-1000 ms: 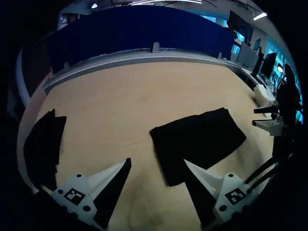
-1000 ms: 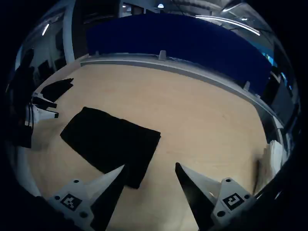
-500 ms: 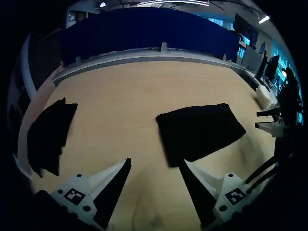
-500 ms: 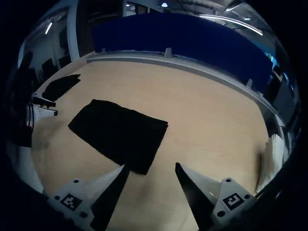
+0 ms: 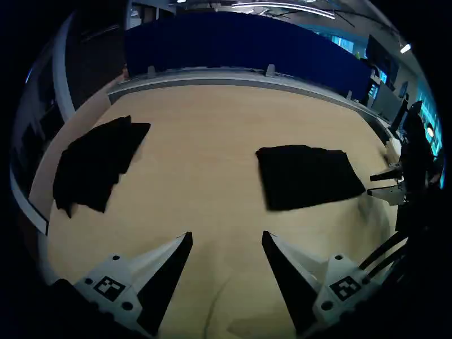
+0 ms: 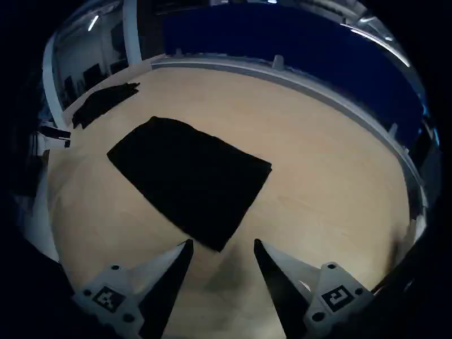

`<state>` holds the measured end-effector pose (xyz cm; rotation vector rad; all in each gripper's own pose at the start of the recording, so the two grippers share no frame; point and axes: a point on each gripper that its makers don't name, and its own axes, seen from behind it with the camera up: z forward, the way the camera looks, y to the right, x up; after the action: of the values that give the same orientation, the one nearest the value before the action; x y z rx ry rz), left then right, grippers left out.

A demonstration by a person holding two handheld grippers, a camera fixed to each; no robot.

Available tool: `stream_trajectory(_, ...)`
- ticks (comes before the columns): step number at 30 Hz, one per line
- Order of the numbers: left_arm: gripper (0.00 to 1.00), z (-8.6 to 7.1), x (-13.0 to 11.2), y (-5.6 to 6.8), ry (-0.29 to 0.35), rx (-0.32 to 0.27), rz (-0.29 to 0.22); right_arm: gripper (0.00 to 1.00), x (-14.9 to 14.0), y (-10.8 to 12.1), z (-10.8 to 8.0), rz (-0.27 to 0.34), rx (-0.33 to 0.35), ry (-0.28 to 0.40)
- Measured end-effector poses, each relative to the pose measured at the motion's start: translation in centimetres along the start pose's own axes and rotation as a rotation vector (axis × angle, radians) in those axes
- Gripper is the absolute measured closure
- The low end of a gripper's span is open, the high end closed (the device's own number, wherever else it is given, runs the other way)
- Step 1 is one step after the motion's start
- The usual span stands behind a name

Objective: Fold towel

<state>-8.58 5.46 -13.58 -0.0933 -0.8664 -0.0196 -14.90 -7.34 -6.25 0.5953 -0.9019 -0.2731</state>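
Observation:
A black folded towel [image 5: 308,175] lies flat on the light wooden table [image 5: 214,147], right of centre in the left gripper view. In the right gripper view the same towel [image 6: 192,175] lies just ahead of my right gripper [image 6: 221,244], whose fingers stand apart with nothing between them. My left gripper [image 5: 226,237] is open too, over bare table, with the towel ahead and to its right. The right gripper [image 5: 390,183] also shows at the right edge of the left gripper view, beside the towel. The left gripper [image 6: 53,135] shows small at the left edge of the right gripper view.
A second dark pile of cloth [image 5: 96,161] lies near the table's left edge; it appears far left [image 6: 104,101] in the right gripper view. A blue partition [image 5: 237,45] runs along the table's far side. Office chairs and monitors [image 5: 407,118] stand off to the right.
Both grippers have pulled back and turned. The towel now sits farther off in the left gripper view and more central in the right gripper view. The towel lies flat where it was.

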Motion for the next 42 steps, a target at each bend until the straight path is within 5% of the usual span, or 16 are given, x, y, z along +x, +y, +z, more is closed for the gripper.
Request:
stream_trajectory(7, 0.09, -1.8, -2.6, -1.5, -0.021, 0.041, -0.049, 0.37, -0.7, -0.7, 1.3, -0.037, 0.046, -0.036)
stream_trajectory(15, 0.09, -2.6, -4.0, -1.8, -0.029, 0.049, -0.076, 0.77, -1.3, -0.6, 2.0, -0.048, 0.045, -0.063)
stream_trajectory(23, 0.09, -2.7, -3.9, -1.6, -0.028, 0.041, -0.076, 0.87, -1.3, -0.7, 1.8, -0.029, 0.042, -0.069)
stream_trajectory(42, 0.09, -3.0, -3.9, -1.3, -0.018, 0.023, -0.087, 0.89, 3.4, -1.4, -0.1, -0.031, 0.037, 0.028)
